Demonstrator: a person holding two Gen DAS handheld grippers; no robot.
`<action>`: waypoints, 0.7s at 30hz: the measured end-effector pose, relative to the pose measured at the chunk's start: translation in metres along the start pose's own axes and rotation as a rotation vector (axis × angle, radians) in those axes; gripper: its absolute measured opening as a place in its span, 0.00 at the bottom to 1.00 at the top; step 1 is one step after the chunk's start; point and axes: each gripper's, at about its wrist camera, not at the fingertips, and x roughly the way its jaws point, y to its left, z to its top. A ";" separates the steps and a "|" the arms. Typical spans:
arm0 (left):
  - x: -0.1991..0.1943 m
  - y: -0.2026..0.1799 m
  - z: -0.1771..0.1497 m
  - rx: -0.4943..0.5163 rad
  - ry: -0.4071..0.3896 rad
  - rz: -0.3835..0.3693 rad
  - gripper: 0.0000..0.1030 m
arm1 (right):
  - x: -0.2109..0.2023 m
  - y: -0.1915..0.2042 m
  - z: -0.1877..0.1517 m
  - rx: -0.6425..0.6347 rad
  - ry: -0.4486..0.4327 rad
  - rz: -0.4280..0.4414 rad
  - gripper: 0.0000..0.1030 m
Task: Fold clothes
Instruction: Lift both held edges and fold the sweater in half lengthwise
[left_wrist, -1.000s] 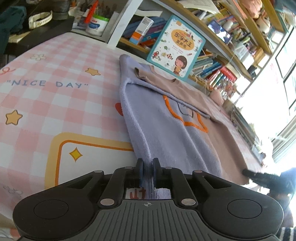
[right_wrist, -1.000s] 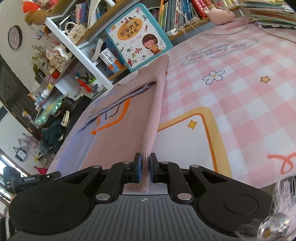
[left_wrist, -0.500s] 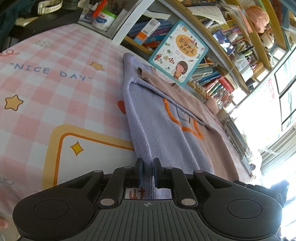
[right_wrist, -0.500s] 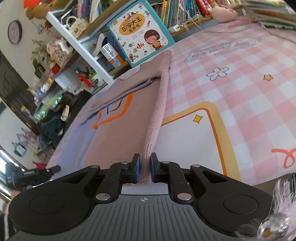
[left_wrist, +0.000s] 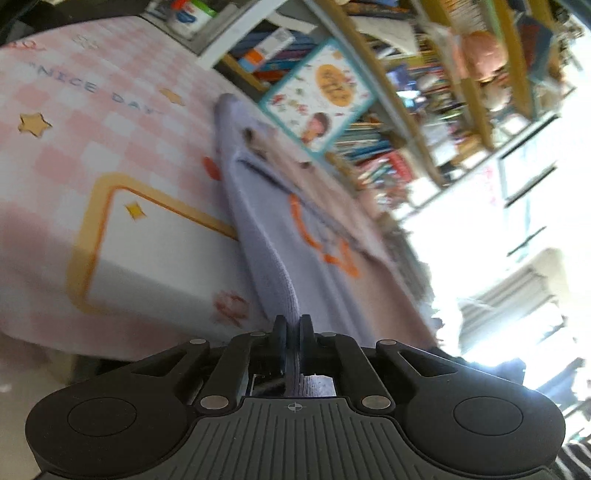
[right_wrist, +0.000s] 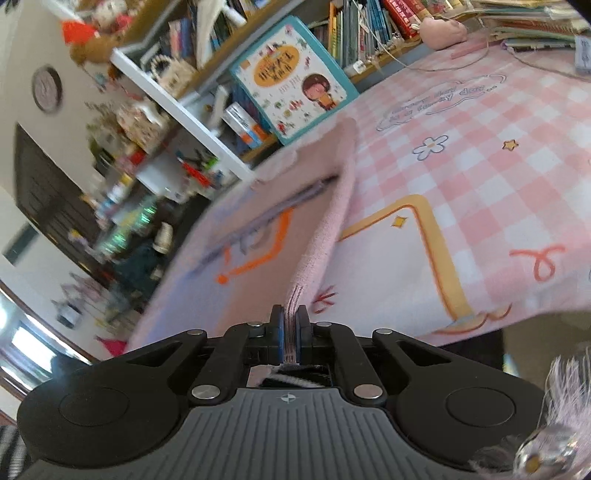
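Note:
A knit sweater (left_wrist: 280, 236), lilac on one half and pink on the other with an orange outline on its front, lies stretched over the pink checked tablecloth (left_wrist: 74, 122). My left gripper (left_wrist: 293, 326) is shut on the lilac hem corner and holds it up off the table. My right gripper (right_wrist: 291, 315) is shut on the pink hem corner of the sweater (right_wrist: 325, 229), also raised. The sweater's far end rests on the table near the bookshelf. Both views are motion-blurred.
A children's picture book (right_wrist: 291, 86) leans on the bookshelf (left_wrist: 413, 110) behind the sweater. Books and a pink plush (right_wrist: 443, 31) sit at the table's far side. The tablecloth (right_wrist: 480, 166) hangs over the near edge. Cluttered shelves (right_wrist: 147, 147) stand at the left.
Both grippers have pulled back and up past the table's near edge, lifting the sweater's hem. The table edge and floor now show. Both grips are unchanged.

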 end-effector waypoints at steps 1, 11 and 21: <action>0.000 -0.002 0.006 0.002 -0.028 -0.021 0.04 | -0.003 0.000 0.000 0.025 -0.013 0.051 0.05; 0.005 -0.021 0.068 0.010 -0.311 -0.208 0.04 | 0.021 0.018 0.078 0.036 -0.225 0.311 0.05; 0.069 -0.023 0.127 -0.025 -0.389 -0.094 0.04 | 0.072 0.014 0.154 0.010 -0.319 0.159 0.05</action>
